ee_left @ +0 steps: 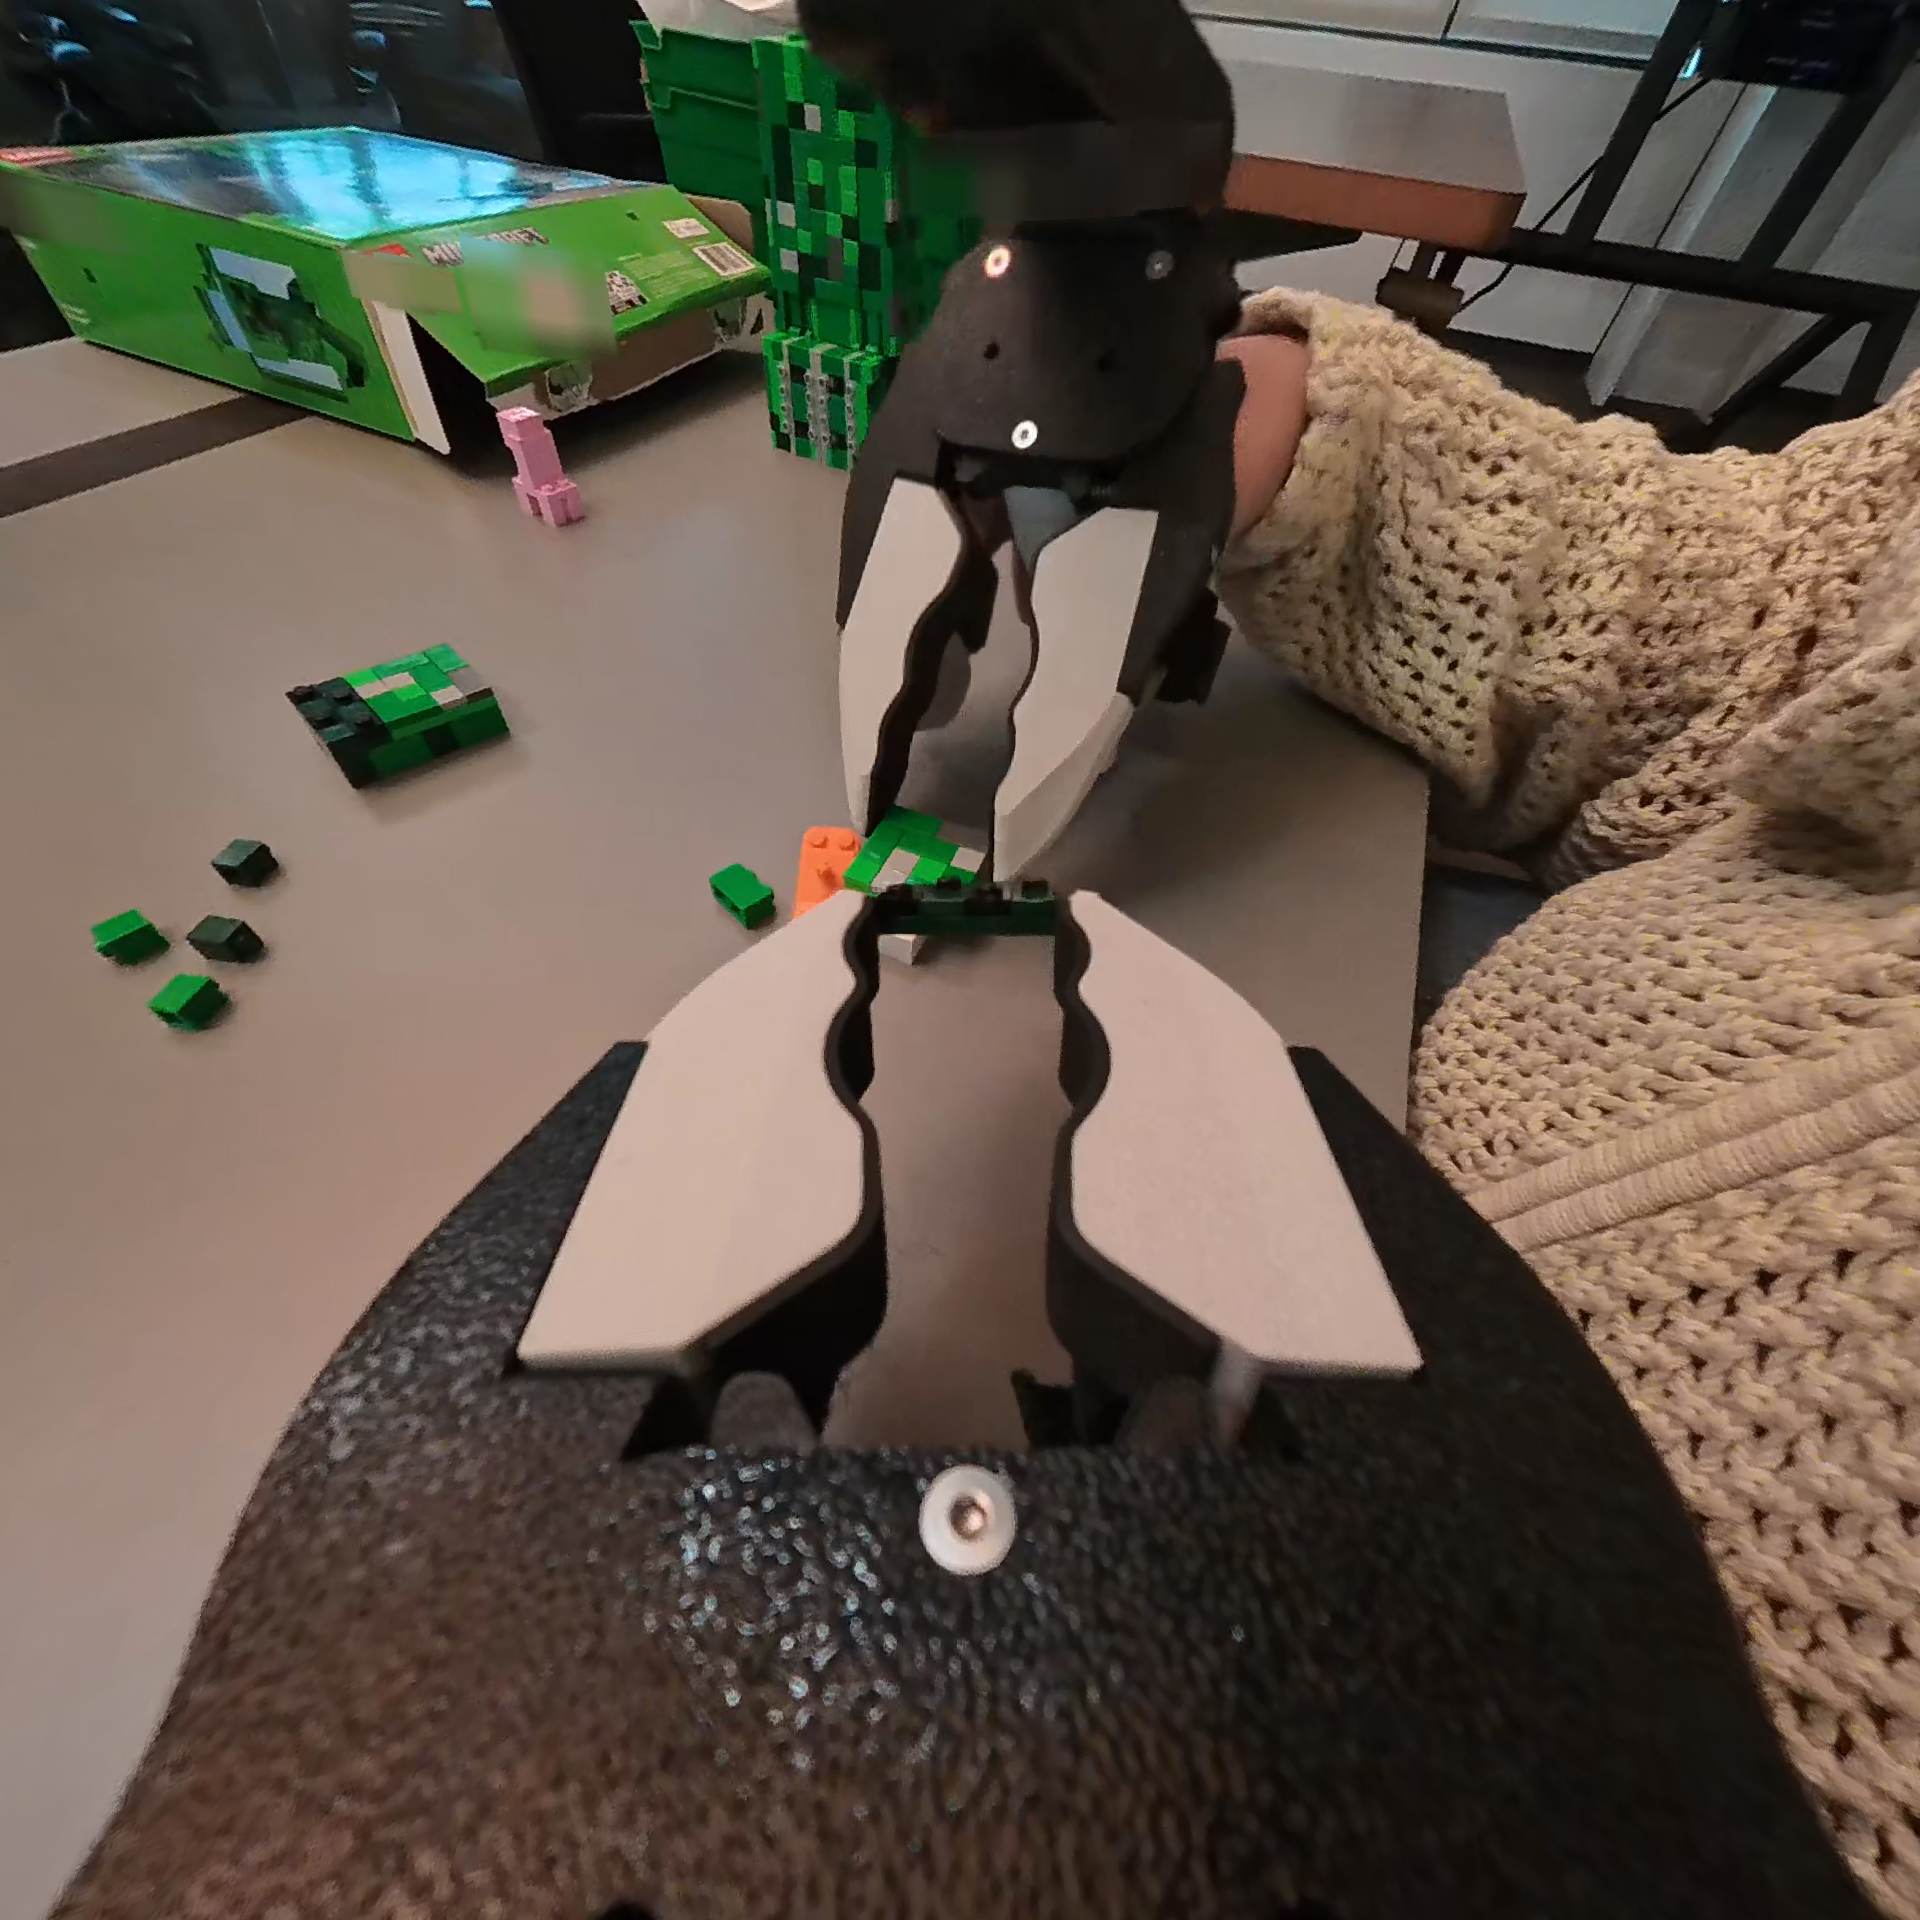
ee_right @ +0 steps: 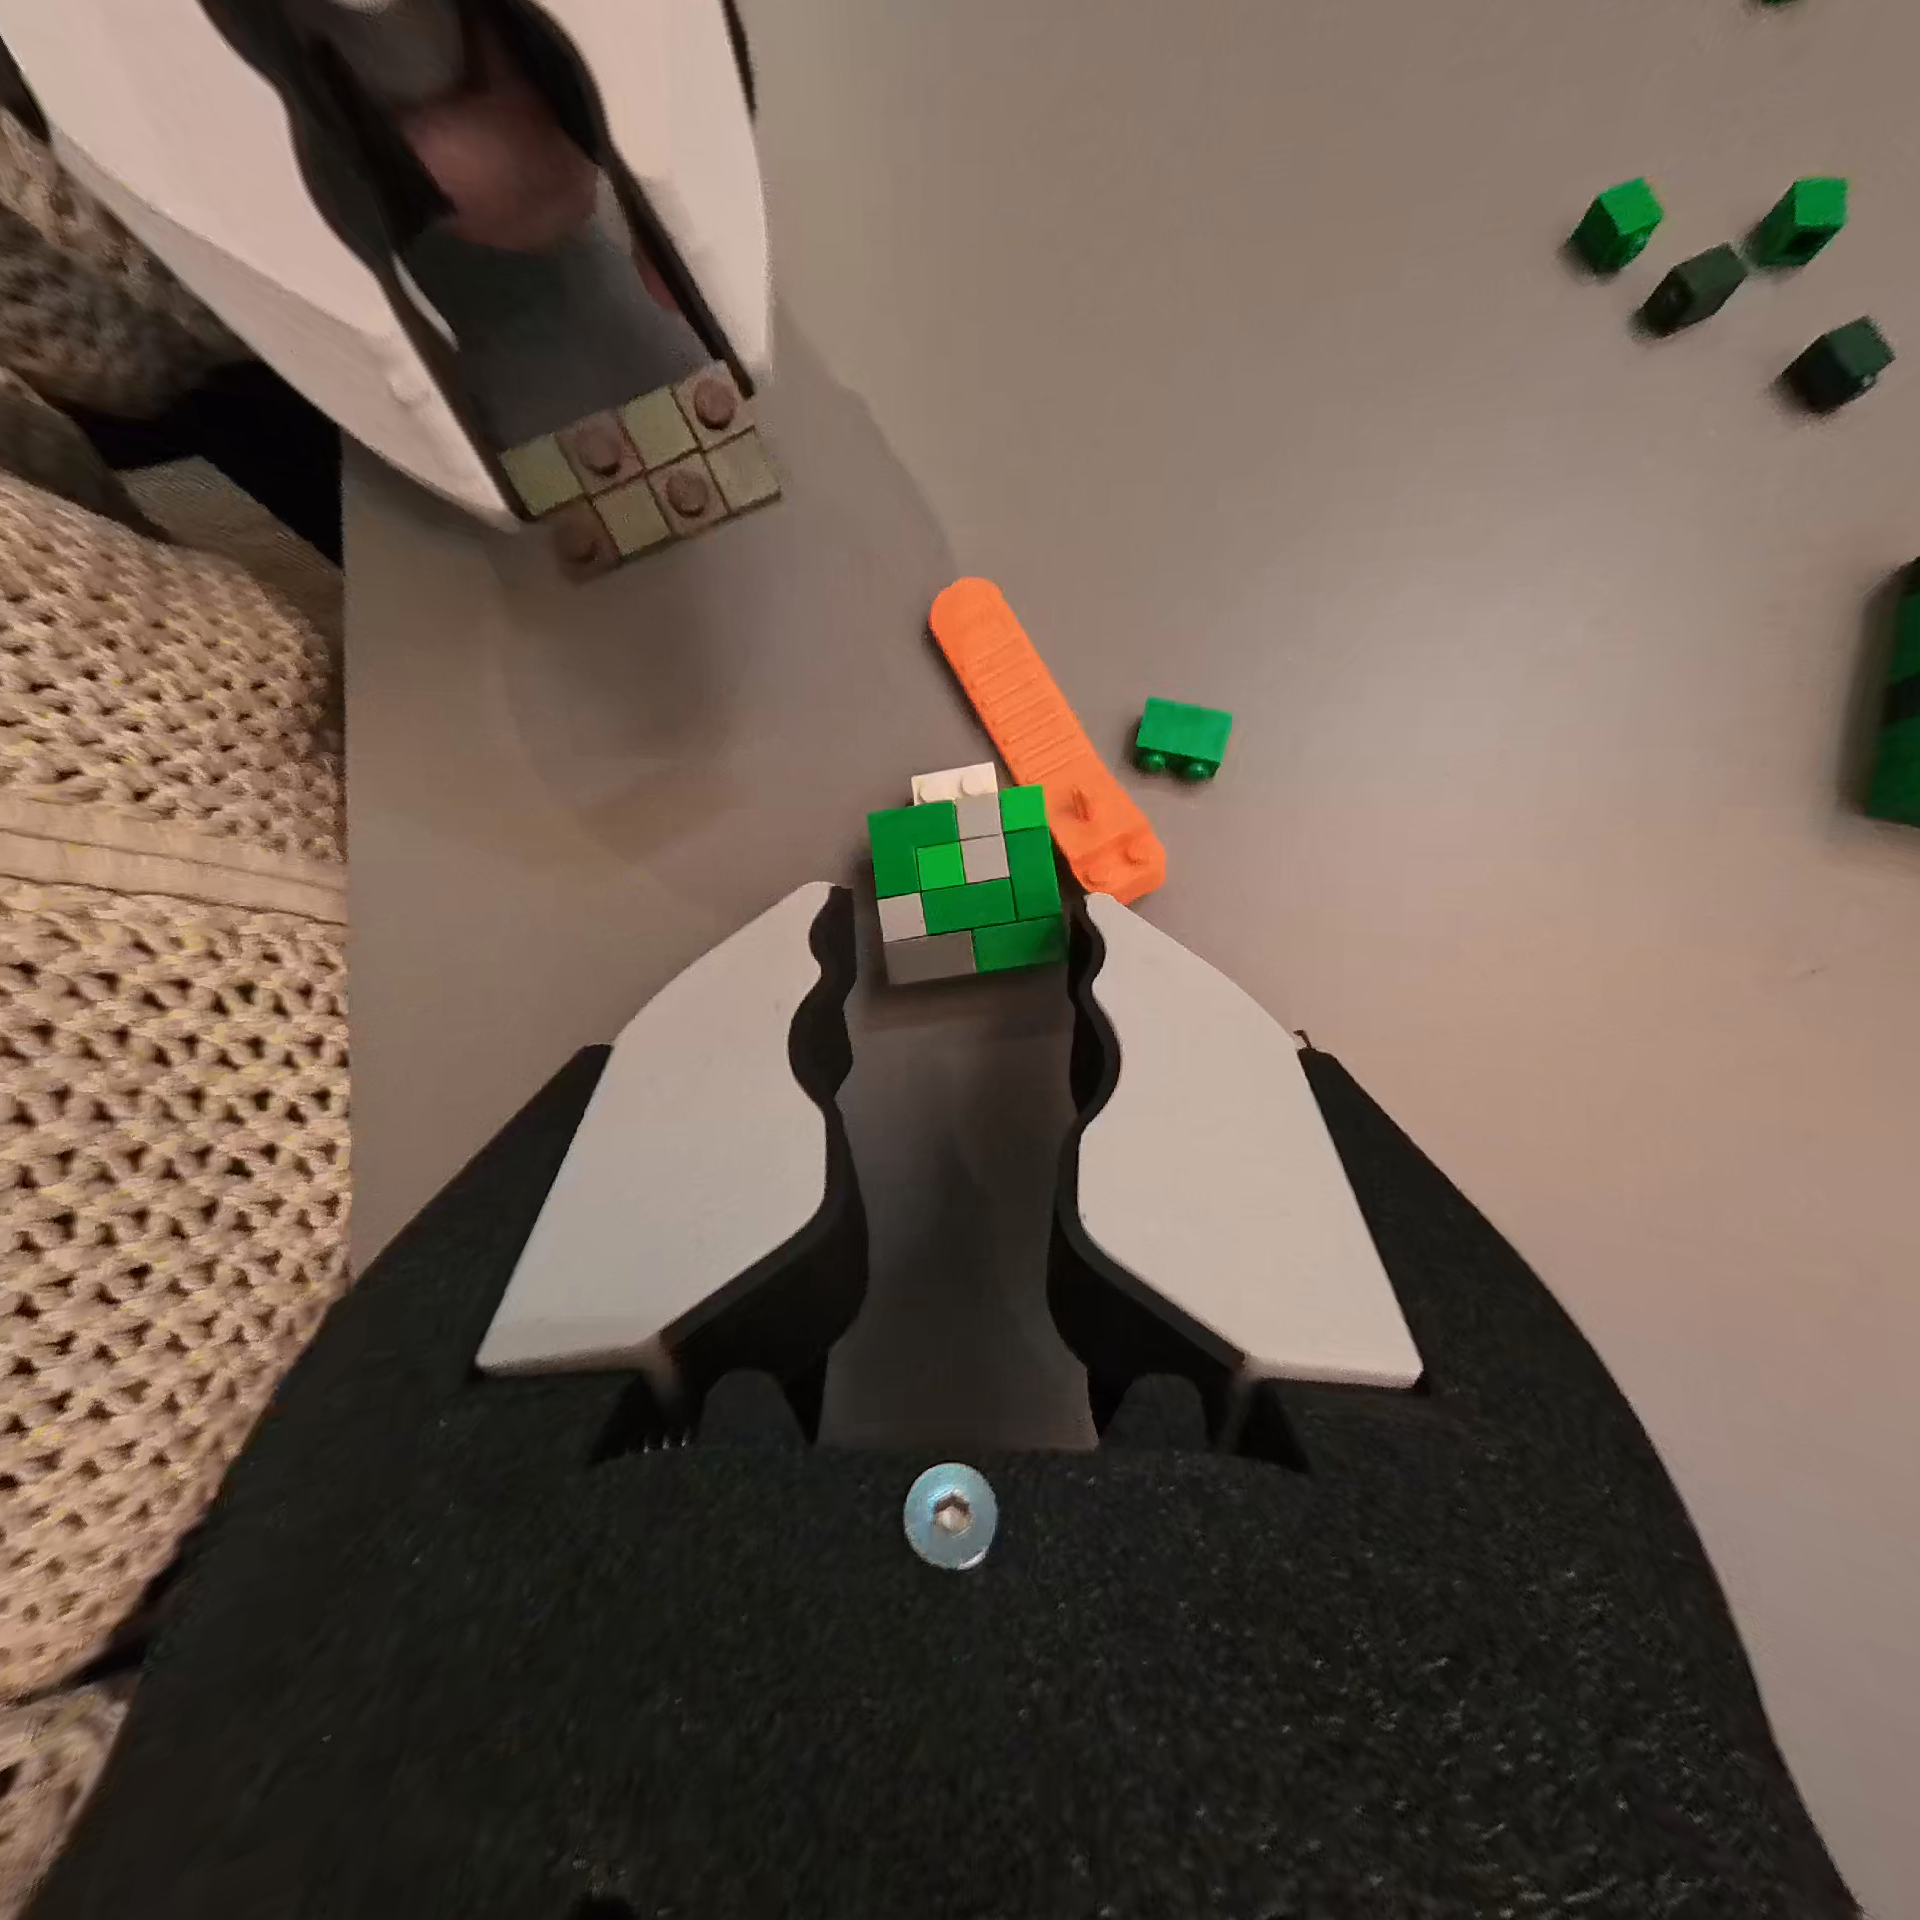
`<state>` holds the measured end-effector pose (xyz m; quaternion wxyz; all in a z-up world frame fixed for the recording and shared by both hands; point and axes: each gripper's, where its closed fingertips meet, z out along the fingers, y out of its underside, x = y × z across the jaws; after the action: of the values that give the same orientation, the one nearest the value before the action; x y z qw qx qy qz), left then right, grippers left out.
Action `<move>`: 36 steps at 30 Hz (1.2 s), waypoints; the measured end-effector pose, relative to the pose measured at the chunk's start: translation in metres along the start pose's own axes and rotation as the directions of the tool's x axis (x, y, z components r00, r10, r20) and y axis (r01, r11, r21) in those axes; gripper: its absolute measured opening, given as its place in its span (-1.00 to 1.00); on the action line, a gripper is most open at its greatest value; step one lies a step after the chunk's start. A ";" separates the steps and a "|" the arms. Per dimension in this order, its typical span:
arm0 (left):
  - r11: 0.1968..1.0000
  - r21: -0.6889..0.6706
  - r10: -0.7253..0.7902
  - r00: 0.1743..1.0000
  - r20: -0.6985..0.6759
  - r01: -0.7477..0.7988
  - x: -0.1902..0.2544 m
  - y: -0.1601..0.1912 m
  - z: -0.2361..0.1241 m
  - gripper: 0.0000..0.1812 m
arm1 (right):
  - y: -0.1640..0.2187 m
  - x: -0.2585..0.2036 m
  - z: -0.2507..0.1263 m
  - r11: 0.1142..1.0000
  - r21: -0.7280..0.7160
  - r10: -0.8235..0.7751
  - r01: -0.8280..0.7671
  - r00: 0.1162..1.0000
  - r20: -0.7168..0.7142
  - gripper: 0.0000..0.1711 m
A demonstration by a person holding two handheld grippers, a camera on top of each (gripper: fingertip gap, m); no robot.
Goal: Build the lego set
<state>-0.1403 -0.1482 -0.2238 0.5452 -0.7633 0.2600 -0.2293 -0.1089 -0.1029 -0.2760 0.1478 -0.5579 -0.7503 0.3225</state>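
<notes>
My left gripper is shut on a small dark green and black studded plate and holds it just above the table. The right wrist view shows it at the upper left with that plate in its tips. My right gripper is open and points down at a square green and grey tiled panel lying on the table, one jaw on each side with small gaps. In the left wrist view the right gripper stands over that panel.
An orange brick separator and a green brick lie beside the panel. Several loose green bricks, a flat green panel, a pink figure, a tall green model and a green box lie farther off. A knit sleeve borders the table edge. The tips of one gripper are about 8 cm away from the tips of the other.
</notes>
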 end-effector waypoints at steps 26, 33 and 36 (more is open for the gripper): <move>0.975 -0.152 -0.174 0.982 -0.066 0.163 0.015 0.015 0.028 -0.64 | -0.010 -0.007 0.001 0.998 0.056 0.004 -0.006 0.999 0.040 -0.88; 0.974 -0.190 -0.140 0.988 -0.072 0.124 0.020 0.018 0.019 -0.64 | -0.015 -0.019 0.002 0.851 -0.015 -0.511 0.525 0.822 -0.251 -0.89; 0.973 -0.205 -0.117 0.991 -0.063 0.102 0.020 0.018 0.013 -0.64 | -0.016 -0.025 0.003 0.768 -0.065 -0.623 0.637 0.719 -0.310 -0.89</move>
<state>-0.1195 -0.1570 -0.2431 0.4416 -0.8186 0.2596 -0.2599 -0.1143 -0.1294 -0.2648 0.3786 -0.3096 -0.8540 0.1777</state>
